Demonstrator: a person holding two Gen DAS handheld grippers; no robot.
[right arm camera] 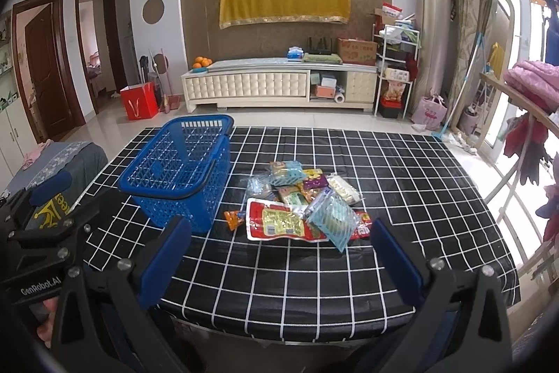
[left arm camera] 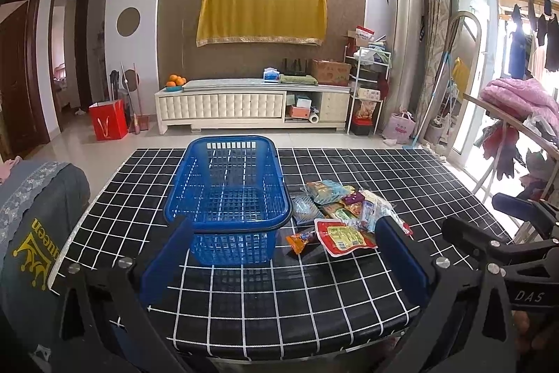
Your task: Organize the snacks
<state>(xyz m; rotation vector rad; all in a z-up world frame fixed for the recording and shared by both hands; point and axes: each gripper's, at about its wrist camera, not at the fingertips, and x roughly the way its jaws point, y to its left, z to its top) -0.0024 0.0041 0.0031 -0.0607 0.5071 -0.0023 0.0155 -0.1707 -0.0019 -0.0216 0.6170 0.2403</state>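
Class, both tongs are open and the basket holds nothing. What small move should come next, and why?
Probably ease the right tongs forward over the red pack. It lies nearest, at the front of the snack pile, and the basket beside it stands empty. The left tongs hang open before the basket, holding nothing.

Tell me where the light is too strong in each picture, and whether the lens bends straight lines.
Left wrist view: the balcony door at the right is overexposed, the ceiling glows white, and the tablecloth grid bows outward. Right wrist view: the right edge is washed out too, the floor shows glare, and the grid lines curve; the snacks stay sharp. Both views have dark round corners.
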